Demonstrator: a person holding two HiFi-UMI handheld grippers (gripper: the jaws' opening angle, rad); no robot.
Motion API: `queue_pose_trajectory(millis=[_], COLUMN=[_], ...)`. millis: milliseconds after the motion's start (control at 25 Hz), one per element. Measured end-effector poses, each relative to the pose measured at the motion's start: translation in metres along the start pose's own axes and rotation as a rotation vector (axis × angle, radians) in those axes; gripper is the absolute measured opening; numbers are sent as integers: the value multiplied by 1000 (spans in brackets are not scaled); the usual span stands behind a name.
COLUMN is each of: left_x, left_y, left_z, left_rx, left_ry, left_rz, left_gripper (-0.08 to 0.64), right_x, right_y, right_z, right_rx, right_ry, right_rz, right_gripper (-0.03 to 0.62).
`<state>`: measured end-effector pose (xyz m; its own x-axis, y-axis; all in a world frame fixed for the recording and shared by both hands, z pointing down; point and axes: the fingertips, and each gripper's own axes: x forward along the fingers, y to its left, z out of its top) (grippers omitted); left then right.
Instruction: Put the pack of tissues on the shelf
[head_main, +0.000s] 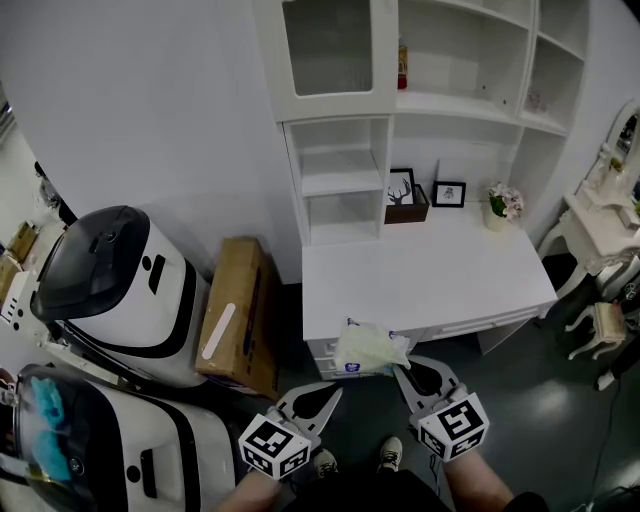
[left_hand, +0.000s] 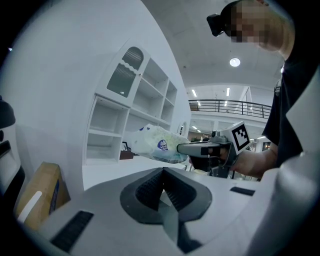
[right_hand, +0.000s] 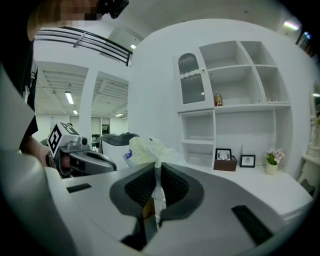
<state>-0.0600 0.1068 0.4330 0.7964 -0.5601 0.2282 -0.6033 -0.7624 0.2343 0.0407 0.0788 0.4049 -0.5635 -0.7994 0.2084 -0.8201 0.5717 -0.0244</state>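
Two big white pieces fill your view: the tall white shelf unit (head_main: 345, 190) and the flat white desk top (head_main: 430, 270) joined below it. The pale, crinkly plastic pack of tissues (head_main: 370, 348) hangs at the desk top's front edge, nearer its left corner. Your right gripper (head_main: 400, 368) pinches its wrapper. Your left gripper (head_main: 335, 392), just beside, is closed on nothing.

Left hand-held gripper (head_main: 333, 393) and right hand-held gripper (head_main: 399, 369) point forward, jaws closed.
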Motion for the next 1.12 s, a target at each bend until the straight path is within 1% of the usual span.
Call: queue_pose_trajectory(millis=[560, 1120], left_x=[35, 79], left_y=[-28, -53], left_z=[-1, -4], left_rx=[-10, -30], left_ry=[0, -11], left_rz=[48, 134], left_gripper=[2, 2], right_x=[-12, -20], right_y=[-37, -81], right_z=[-3, -9], right_rx=[-8, -47], right_ry=[-14, -17], right_rz=[69, 158], right_gripper=[15, 14])
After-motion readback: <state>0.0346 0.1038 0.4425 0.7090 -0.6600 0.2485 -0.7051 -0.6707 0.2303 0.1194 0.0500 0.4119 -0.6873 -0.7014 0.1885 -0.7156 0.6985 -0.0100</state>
